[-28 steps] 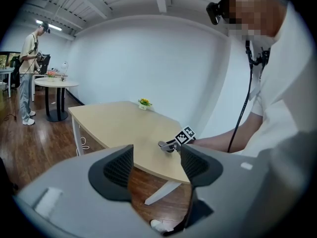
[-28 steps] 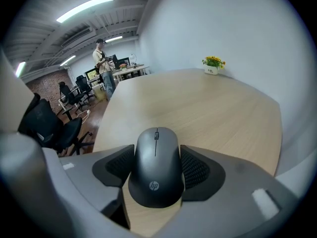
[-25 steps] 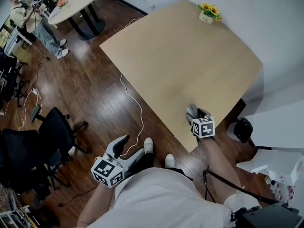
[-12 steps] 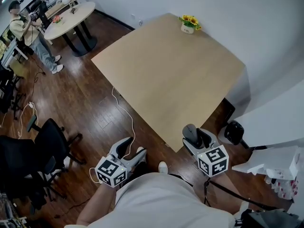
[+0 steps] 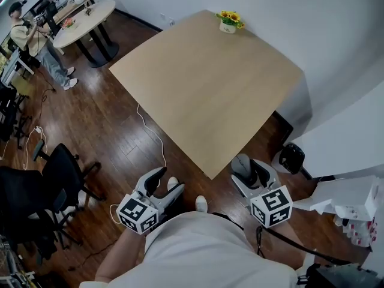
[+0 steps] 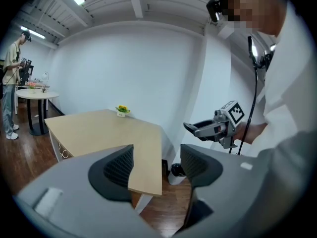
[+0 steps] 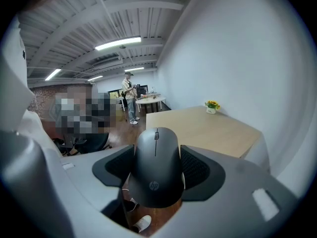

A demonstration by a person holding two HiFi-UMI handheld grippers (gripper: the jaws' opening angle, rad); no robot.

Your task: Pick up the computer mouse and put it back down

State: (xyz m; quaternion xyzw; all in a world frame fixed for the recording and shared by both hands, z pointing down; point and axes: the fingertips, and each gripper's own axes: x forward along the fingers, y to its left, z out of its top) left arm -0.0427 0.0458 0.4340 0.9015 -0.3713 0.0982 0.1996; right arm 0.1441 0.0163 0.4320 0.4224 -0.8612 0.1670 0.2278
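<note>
A dark grey computer mouse [image 7: 157, 166] sits clamped between the pads of my right gripper [image 7: 157, 168]. In the head view the mouse [image 5: 242, 165] hangs over the wooden floor, just off the near corner of the light wooden table [image 5: 204, 83], held by the right gripper [image 5: 251, 171]. My left gripper [image 5: 161, 180] is low at my left side, off the table, open with nothing between its fingers. In the left gripper view its jaws [image 6: 157, 165] stand apart, and the right gripper [image 6: 214, 128] shows beyond them.
A small pot of yellow flowers [image 5: 228, 21] stands at the table's far corner. A white cable [image 5: 153, 134] trails on the floor. Black office chairs [image 5: 60, 173] stand at the left. A person [image 5: 36, 35] stands by a round table [image 5: 81, 20]. White boxes [image 5: 354, 209] lie at the right.
My right gripper has lifted the mouse off the table's near corner and drawn it back toward me, over the floor. The left gripper has barely shifted.
</note>
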